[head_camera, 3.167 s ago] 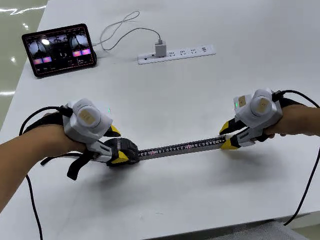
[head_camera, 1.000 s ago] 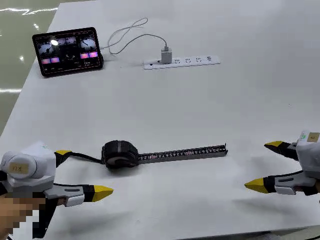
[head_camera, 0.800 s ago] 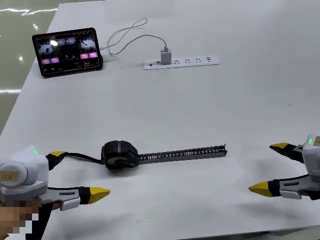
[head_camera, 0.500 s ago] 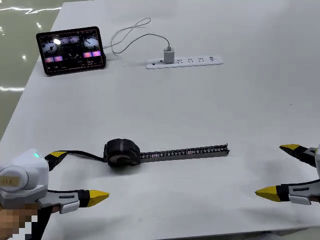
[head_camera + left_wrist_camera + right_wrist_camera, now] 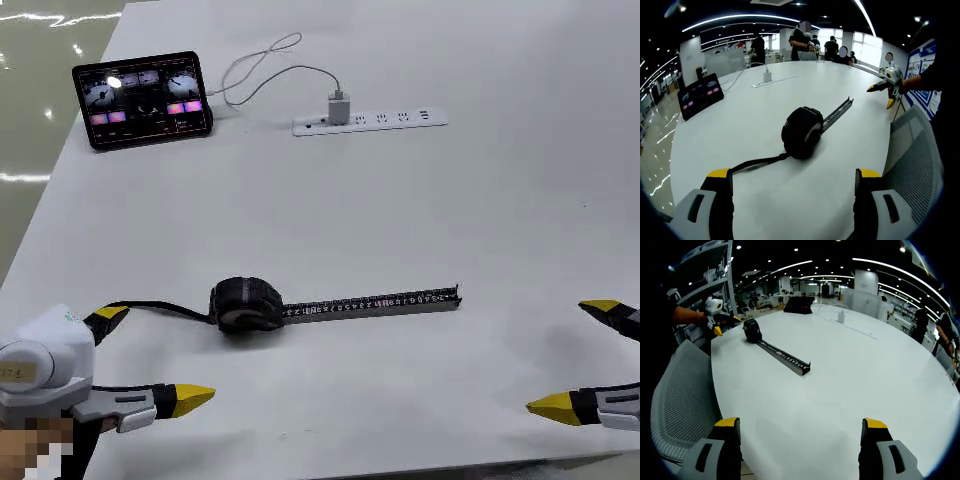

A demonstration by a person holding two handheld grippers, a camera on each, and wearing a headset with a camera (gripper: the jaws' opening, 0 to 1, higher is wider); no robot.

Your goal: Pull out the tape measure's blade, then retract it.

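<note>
Both the left tool point(image 5: 158, 353) and right tool point(image 5: 572, 355) are held open, empty, well apart from the tape measure point(image 5: 245, 305); its blade point(image 5: 370, 302) lies extended on the bench point(image 5: 400, 200), probably locked, retraction pending.

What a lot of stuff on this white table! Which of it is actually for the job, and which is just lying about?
For the job: tape measure, its pulled-out blade, left gripper and right gripper, both open.

Lying about: tablet, power strip, charger, white cable.
</note>
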